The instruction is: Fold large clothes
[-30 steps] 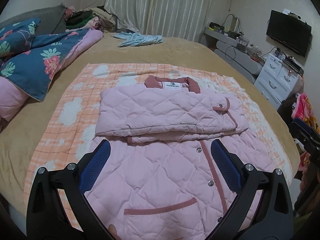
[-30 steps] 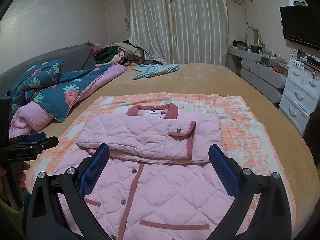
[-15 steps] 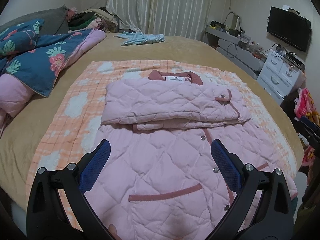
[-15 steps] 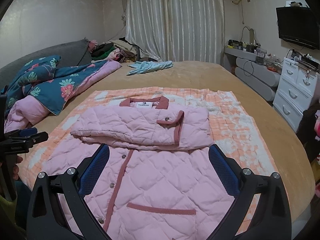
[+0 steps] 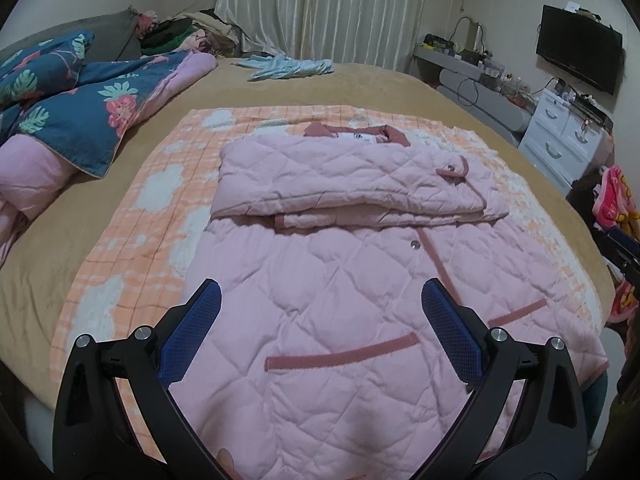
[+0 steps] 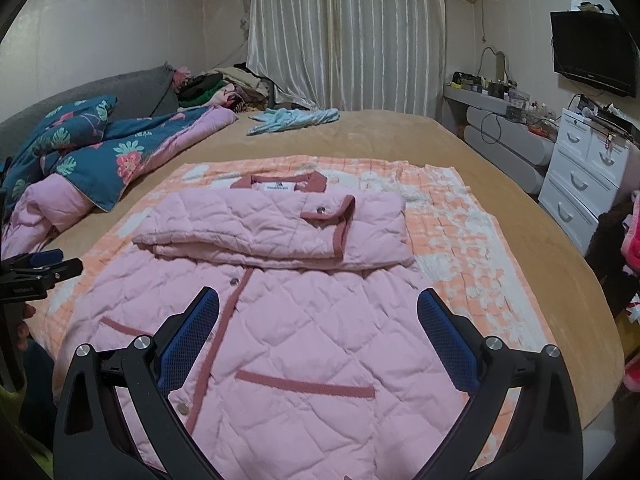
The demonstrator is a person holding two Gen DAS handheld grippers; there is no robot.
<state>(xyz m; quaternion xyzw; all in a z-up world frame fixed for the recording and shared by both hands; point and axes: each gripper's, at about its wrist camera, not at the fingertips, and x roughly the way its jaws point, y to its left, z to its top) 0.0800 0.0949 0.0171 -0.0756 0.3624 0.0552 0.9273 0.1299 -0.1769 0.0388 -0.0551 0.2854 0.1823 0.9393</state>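
We see the left tool [image 5: 320, 320] and right tool [image 6: 318, 324] both spread wide and empty, the pink quilted jacket [image 5: 360, 288] lying just ahead beneath them on the bed [image 5: 360, 84].

The wide bed with a tan plush cover [image 6: 400, 136] carries an orange-and-white checked blanket [image 6: 452, 236], a blue floral quilt [image 6: 120, 152] and a pale blue garment [image 6: 294, 118].
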